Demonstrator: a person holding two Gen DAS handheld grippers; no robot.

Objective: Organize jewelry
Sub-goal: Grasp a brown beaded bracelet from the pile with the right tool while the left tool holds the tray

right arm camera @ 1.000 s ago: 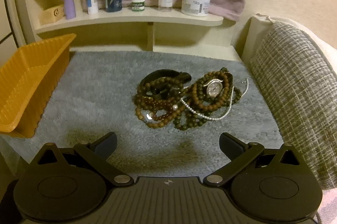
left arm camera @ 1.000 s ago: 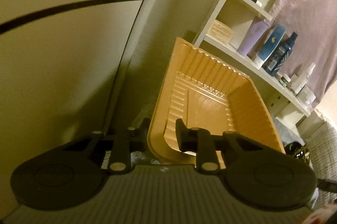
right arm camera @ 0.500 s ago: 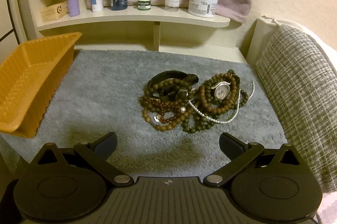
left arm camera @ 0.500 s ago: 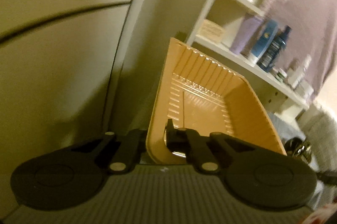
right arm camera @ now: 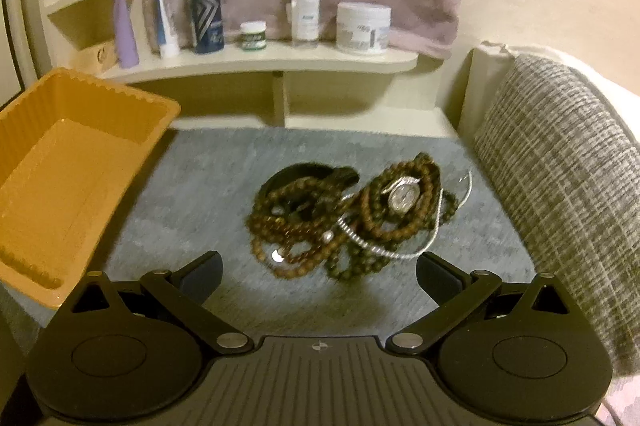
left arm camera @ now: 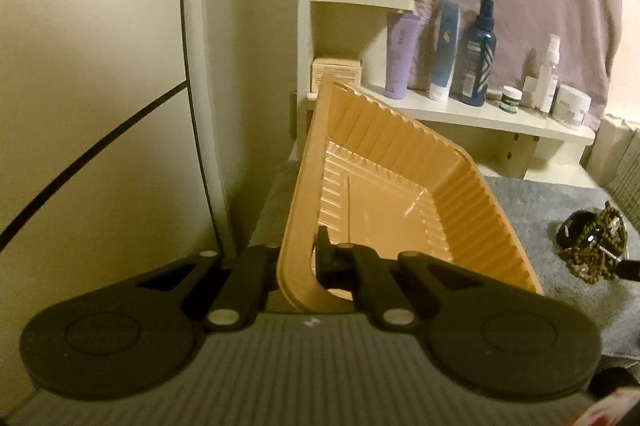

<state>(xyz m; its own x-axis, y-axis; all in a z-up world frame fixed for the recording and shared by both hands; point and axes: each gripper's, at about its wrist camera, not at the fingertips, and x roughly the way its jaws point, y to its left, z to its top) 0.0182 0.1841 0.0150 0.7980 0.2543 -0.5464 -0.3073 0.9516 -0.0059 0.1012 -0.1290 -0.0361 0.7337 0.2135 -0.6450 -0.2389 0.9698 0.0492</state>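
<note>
Judging by the empty orange tray pinched at its rim by the left gripper, nothing has been sorted: the jewelry pile lies untouched on the grey mat before the spread-jawed right gripper.

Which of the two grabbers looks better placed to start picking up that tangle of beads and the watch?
The right. The right gripper is open and empty, aimed at the tangled pile of brown bead strands and silver watch on the grey mat. The left gripper is shut on the orange ribbed plastic tray.
</note>
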